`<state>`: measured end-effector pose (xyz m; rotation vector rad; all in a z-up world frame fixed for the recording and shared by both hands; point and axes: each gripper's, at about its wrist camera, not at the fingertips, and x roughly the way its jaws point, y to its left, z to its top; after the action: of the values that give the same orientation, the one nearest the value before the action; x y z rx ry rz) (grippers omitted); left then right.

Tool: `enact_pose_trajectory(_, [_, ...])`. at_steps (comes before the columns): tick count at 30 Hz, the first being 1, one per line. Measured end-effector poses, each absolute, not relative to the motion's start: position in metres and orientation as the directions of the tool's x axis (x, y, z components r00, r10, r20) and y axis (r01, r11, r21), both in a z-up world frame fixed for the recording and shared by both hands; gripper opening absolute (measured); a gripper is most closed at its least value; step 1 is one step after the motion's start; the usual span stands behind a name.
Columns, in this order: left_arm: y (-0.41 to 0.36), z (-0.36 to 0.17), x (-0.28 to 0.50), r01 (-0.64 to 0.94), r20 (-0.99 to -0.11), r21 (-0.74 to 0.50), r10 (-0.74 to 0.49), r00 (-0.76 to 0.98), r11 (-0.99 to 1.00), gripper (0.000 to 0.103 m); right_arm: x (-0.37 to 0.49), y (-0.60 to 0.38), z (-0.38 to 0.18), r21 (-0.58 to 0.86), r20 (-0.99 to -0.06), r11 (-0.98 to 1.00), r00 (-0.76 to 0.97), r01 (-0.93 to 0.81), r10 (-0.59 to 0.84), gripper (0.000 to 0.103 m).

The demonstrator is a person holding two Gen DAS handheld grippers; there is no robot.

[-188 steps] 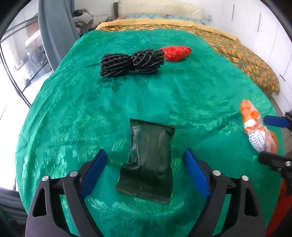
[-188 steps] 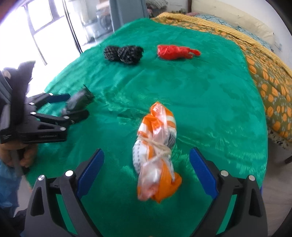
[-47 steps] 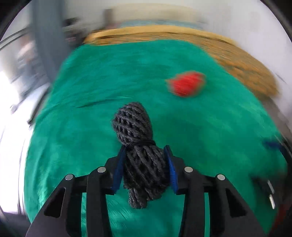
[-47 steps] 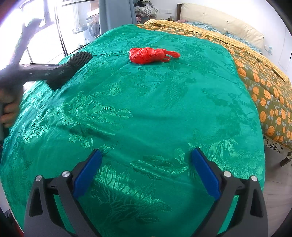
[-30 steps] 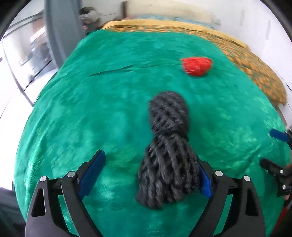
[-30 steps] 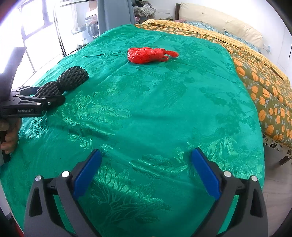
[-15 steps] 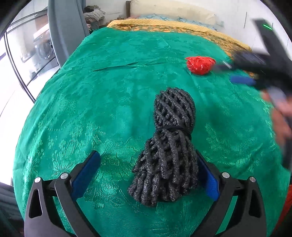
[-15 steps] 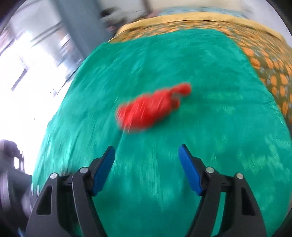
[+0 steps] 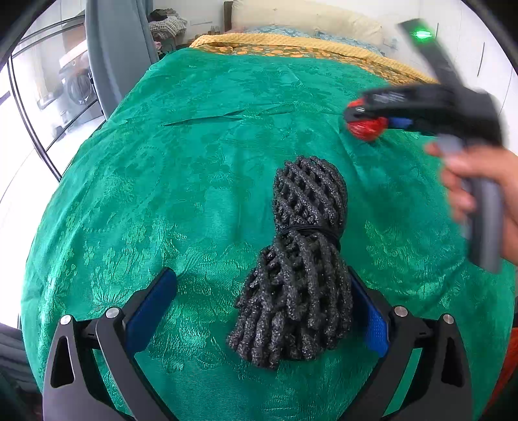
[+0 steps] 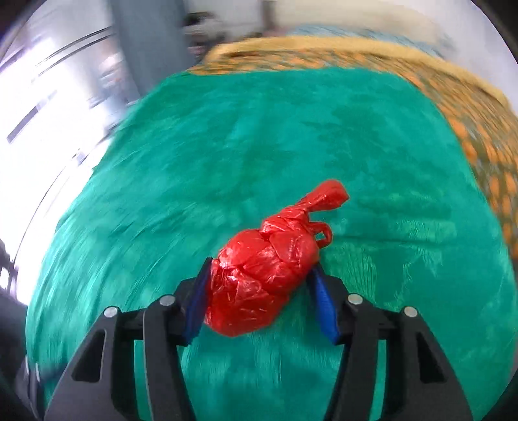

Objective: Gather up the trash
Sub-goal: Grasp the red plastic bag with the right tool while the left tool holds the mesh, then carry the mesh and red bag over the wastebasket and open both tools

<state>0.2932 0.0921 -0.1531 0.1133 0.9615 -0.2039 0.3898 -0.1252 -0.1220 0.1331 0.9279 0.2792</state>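
A black foam net bundle lies on the green bedspread between the jaws of my left gripper. That gripper is open, and the bundle's right side rests against the right pad. A knotted red plastic bag lies between the blue pads of my right gripper, whose jaws are closing on it. The left pad is against the bag; a gap shows along most of the right pad. In the left wrist view a hand holds the right gripper over the red bag.
An orange patterned blanket and a pillow lie at the far end of the bed. A grey upright panel and glass doors stand at the left. The bedspread drops off at the near and side edges.
My left gripper let go of the black net bundle and opened wide around it. My right gripper travelled across the bed to the red bag and its jaws narrowed around it.
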Motion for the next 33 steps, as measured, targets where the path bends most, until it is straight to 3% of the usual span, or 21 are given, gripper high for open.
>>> enact_pose_trajectory(4, [0.092, -0.153, 0.293, 0.222, -0.823, 0.006, -0.122, 0.555, 0.975, 0.098, 0.323, -0.127, -0.095, 0.231, -0.764, 0.815, 0.420, -0.531, 0.490, 0.055])
enact_pose_trajectory(7, [0.092, -0.153, 0.293, 0.222, -0.823, 0.006, -0.121, 0.555, 0.975, 0.098, 0.263, -0.134, -0.083, 0.212, -0.806, 0.674, 0.264, -0.708, 0.531, 0.055])
enact_pose_trajectory(10, [0.092, -0.153, 0.293, 0.222, -0.823, 0.006, -0.121, 0.555, 0.975, 0.098, 0.232, -0.137, -0.093, 0.170, -0.851, 0.635, 0.212, -0.753, 0.480, 0.059])
enact_pose_trajectory(13, [0.092, -0.153, 0.293, 0.222, -0.823, 0.006, -0.121, 0.555, 0.975, 0.098, 0.222, -0.141, -0.117, 0.082, -0.883, 0.709, 0.279, -0.700, 0.377, 0.070])
enact_pose_trajectory(16, [0.092, -0.153, 0.294, 0.222, -0.823, 0.006, -0.121, 0.555, 0.975, 0.098, 0.218, -0.158, -0.129, 0.140, -0.857, 0.803, 0.335, -0.579, 0.391, 0.087])
enact_pose_trajectory(19, [0.092, -0.153, 0.294, 0.223, -0.823, 0.006, -0.121, 0.555, 0.975, 0.098, 0.204, -0.174, -0.132, 0.266, -0.809, 0.869, 0.394, -0.417, 0.437, 0.092])
enact_pose_trajectory(23, [0.092, -0.153, 0.293, 0.221, -0.823, 0.009, -0.118, 0.556, 0.975, 0.098, 0.193, -0.169, -0.135, 0.249, -0.777, 0.914, 0.498, -0.319, 0.386, 0.091])
enact_pose_trajectory(25, [0.092, -0.153, 0.293, 0.220, -0.823, 0.006, -0.120, 0.555, 0.975, 0.098, 0.188, -0.163, -0.134, 0.158, -0.792, 0.938, 0.527, -0.310, 0.308, 0.075])
enact_pose_trajectory(27, [0.094, -0.152, 0.289, 0.237, -0.823, -0.008, -0.141, 0.550, 0.971, 0.098, 0.186, -0.168, -0.132, 0.100, -0.798, 0.947, 0.544, -0.304, 0.259, 0.068])
enact_pose_trajectory(31, [0.108, -0.145, 0.273, 0.313, -0.820, -0.048, -0.217, 0.530, 0.948, 0.098, 0.177, -0.193, -0.128, 0.077, -0.829, 0.958, 0.515, -0.278, 0.216, 0.070])
enact_pose_trajectory(32, [0.110, -0.142, 0.269, 0.330, -0.812, -0.062, -0.239, 0.532, 0.942, 0.098, 0.173, -0.199, -0.125, 0.085, -0.833, 0.954, 0.505, -0.287, 0.226, 0.073])
enact_pose_trajectory(33, [0.111, -0.137, 0.266, 0.346, -0.800, -0.072, -0.262, 0.540, 0.935, 0.098, 0.167, -0.204, -0.122, 0.099, -0.831, 0.952, 0.502, -0.291, 0.240, 0.082])
